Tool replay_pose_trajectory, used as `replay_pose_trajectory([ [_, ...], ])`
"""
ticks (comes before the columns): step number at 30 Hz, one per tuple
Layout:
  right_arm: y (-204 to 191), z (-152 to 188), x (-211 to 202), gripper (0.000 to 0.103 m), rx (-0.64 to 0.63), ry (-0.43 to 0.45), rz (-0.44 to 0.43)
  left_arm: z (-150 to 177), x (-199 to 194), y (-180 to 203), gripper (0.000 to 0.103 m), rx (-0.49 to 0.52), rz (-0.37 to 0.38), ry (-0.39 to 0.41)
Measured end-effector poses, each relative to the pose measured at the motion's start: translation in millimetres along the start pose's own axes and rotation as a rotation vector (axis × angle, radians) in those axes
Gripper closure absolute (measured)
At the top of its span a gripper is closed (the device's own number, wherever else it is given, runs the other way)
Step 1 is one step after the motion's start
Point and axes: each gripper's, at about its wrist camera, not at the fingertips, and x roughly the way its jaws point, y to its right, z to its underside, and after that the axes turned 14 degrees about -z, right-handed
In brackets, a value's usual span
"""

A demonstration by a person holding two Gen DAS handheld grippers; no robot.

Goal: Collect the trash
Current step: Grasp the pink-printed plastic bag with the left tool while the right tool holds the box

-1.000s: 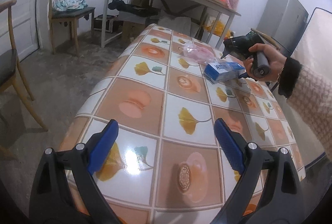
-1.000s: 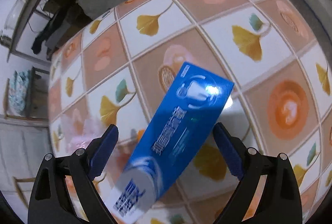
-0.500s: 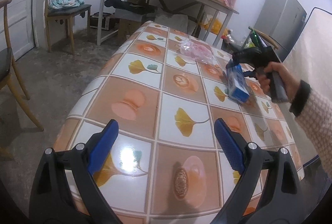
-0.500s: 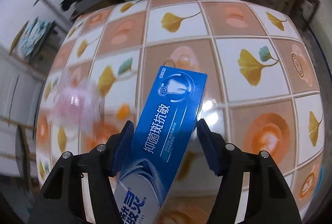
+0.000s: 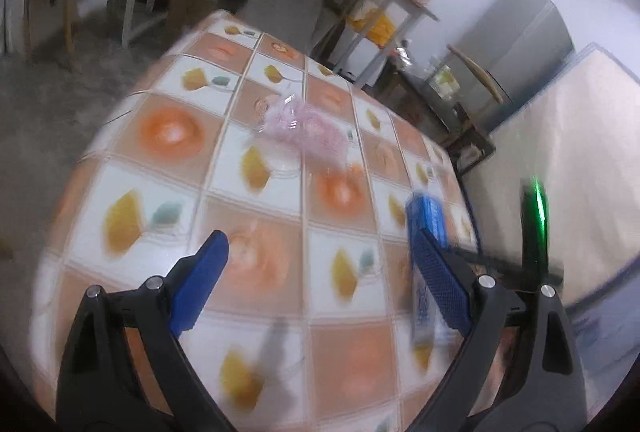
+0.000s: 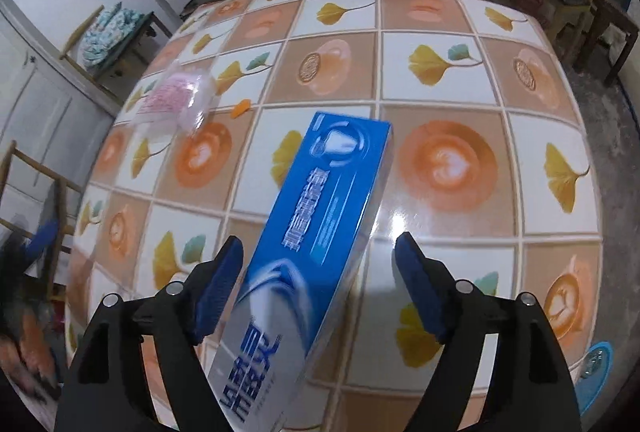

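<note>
Blue toothpaste box lies between right gripper pads, jaws spread, no pad contact visible | left gripper open, empty | pink plastic bag on tabletop beyond box, uncollected | no bin visible; nothing binned yet.

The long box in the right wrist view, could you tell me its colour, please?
The box is bright blue, fading to silver-white at the near end; right wrist view shows it best.

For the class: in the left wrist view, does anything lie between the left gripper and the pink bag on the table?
Nothing visible does. Only bare table lies between the left gripper and the pink bag. The blue box sits off to the right, by the right finger, outside that path. The picture is blurred.
</note>
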Motion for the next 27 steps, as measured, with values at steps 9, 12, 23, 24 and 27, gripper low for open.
replay_pose_trajectory([
  [9, -12, 9, 11, 0.025, -0.055, 0.024, -0.032, -90, 129, 23, 0.014, -0.346, -0.093, -0.162],
  [12, -7, 10, 15, 0.025, -0.05, 0.024, -0.036, -95, 147, 39, 0.014, -0.315, -0.166, -0.161],
  [23, -10, 10, 18, 0.025, -0.106, 0.059, 0.015, -83, 171, 71, 0.038, 0.048, -0.419, -0.086],
  [24, -11, 12, 18, 0.027, -0.12, 0.058, 0.022, -81, 168, 72, 0.041, 0.078, -0.406, -0.085],
  [27, -13, 18, 14, 0.037, -0.151, 0.061, 0.023, -71, 156, 71, 0.056, 0.153, -0.368, -0.093],
])
